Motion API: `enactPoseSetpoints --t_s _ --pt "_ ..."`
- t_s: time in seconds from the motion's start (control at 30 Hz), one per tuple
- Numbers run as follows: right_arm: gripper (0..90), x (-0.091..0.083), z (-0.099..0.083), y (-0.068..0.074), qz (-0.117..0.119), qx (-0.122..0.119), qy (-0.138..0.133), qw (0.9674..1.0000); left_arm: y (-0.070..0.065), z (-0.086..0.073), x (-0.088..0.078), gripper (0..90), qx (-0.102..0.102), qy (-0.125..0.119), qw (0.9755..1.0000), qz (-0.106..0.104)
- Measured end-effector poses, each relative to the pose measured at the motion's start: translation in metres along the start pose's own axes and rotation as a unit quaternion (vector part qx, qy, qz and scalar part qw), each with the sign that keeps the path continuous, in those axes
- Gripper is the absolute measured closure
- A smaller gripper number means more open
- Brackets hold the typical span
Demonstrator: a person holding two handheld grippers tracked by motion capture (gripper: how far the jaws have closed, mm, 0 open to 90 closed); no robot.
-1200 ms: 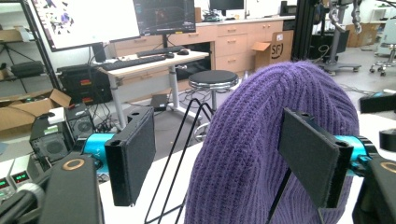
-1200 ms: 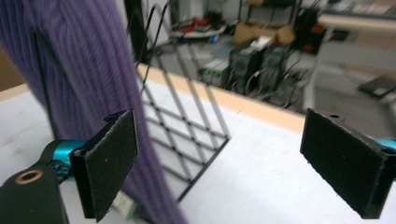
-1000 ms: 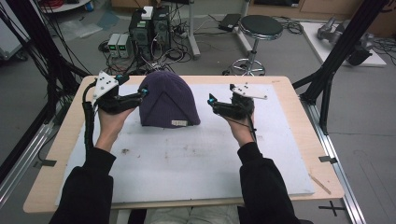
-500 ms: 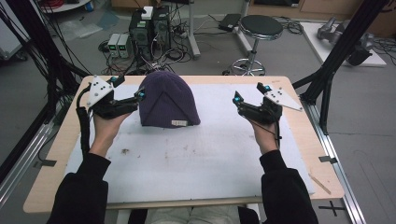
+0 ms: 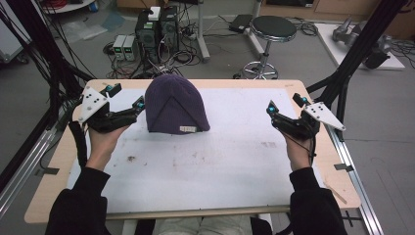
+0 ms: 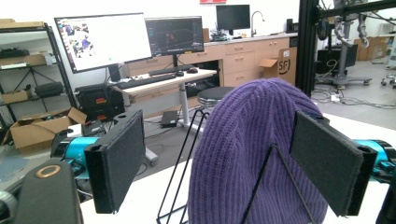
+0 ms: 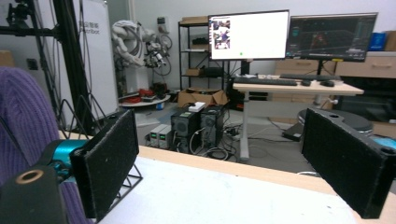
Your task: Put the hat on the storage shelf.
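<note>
1. A purple knitted hat (image 5: 174, 105) is seen on the worktop (image 5: 293, 205), toward its far edge and left of the middle. Its ribbed wool shows fine lengthwise ridges in the left gripper view (image 6: 252, 154).
2. The hat is dome-shaped, stretched over a thin black wire stand (image 6: 187, 168), with a rounded crown and a straight brim.
3. The long axis runs from the brim, nearest the person, to the crown, which is pointed toward the far edge. A small pale label (image 5: 187, 129) is borne at the brim.
4. The worktop is a pale wooden board covered by a white, slightly stained mat (image 5: 205, 166).
5. The left gripper (image 5: 126, 105) is held just beside the hat's left flank; its jaws, faced with flat black pads, have just been opening and stand wide, nothing being gripped.
6. The right gripper (image 5: 286, 104) is held well apart from the hat, near the right edge, its jaws spread wide and empty.
</note>
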State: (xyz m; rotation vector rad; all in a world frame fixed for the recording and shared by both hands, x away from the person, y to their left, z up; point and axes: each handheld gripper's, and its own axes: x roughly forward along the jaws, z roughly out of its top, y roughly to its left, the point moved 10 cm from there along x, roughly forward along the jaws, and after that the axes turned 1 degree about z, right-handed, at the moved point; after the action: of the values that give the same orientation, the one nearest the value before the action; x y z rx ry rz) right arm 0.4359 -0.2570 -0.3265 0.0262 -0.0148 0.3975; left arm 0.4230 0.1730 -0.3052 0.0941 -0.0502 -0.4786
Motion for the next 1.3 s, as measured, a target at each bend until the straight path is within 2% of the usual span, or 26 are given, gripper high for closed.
enactPoseSetpoints --t_s 0.17,0.57,0.7,1.03,1.2,1.3 --pt "10.6 -0.008 -0.006 -0.002 -0.002 -0.003 -0.002 1.0000 0.004 -0.002 -0.013 18.6 -0.019 -0.019 0.9996 0.008" --pt "10.7 -0.021 -0.018 -0.012 -0.020 0.001 -0.004 0.9998 0.011 -0.022 -0.029 17.6 -0.028 -0.014 0.9993 0.021" --pt "10.6 -0.026 -0.028 -0.017 -0.028 0.008 -0.001 0.9996 0.010 -0.033 -0.033 17.4 -0.026 -0.008 0.9993 0.024" --pt "10.7 -0.034 -0.053 -0.021 -0.037 0.016 0.017 0.9991 0.009 -0.059 -0.043 17.1 -0.049 0.001 0.9981 0.036" --pt "10.7 -0.036 -0.064 -0.021 -0.037 0.013 0.025 0.9989 0.011 -0.073 -0.048 17.1 -0.061 0.007 0.9970 0.047" --pt "10.6 -0.037 -0.073 -0.020 -0.042 0.010 0.035 0.9984 0.013 -0.082 -0.051 17.2 -0.058 0.016 0.9966 0.057"
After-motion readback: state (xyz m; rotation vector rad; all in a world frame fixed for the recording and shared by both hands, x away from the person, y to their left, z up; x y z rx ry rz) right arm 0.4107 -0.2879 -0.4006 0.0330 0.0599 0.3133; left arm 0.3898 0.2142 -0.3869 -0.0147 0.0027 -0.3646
